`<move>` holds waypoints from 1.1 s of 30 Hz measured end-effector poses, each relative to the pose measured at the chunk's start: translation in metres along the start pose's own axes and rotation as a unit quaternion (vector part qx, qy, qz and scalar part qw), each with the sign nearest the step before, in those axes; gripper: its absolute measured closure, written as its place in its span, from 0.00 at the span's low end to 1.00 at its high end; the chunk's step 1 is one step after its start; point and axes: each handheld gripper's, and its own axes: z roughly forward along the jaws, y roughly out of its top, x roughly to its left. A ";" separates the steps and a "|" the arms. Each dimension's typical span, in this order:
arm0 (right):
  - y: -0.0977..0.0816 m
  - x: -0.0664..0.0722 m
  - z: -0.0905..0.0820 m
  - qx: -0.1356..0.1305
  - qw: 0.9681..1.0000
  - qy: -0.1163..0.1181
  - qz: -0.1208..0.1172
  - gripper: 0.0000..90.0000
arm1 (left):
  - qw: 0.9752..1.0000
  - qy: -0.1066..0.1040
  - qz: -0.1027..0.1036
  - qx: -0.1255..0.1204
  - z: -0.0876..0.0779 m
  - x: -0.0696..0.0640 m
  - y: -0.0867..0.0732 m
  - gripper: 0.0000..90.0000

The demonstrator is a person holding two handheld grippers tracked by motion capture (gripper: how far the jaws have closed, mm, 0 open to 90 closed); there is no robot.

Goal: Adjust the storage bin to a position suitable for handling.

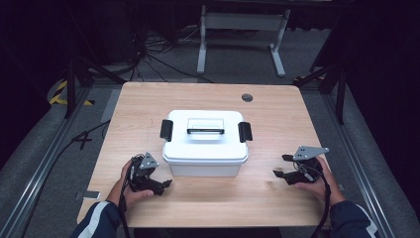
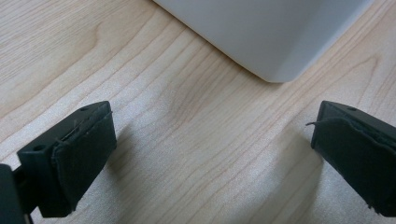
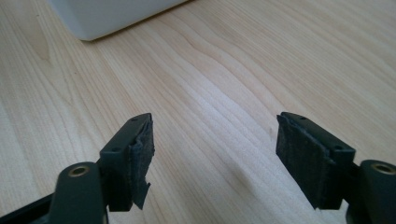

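Both your left claw (image 1: 166,184) and right claw (image 1: 278,172) gape empty beside the box (image 1: 205,148); its front clasp is hidden.

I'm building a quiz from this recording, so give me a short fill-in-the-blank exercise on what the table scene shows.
1. The white box has a black ____ on each of its two short sides.
2. The lid of the box carries a black handle, and the lid is ____ the box.
3. The left tongs hold nothing; their jaws stand ____.
4. The right tongs point toward the box across the bare ____ table.

Missing words: latch; on; open; wooden
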 end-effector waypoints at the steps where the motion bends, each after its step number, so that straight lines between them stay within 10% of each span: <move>1: 0.004 0.000 -0.004 -0.003 1.000 -0.001 -0.006 0.33 | 1.000 0.000 0.000 0.000 0.000 0.000 0.000 0.01; 33: 0.106 -0.008 -0.056 -0.007 0.996 0.005 -0.085 0.38 | 1.000 0.005 0.002 -0.001 0.000 0.000 0.000 0.01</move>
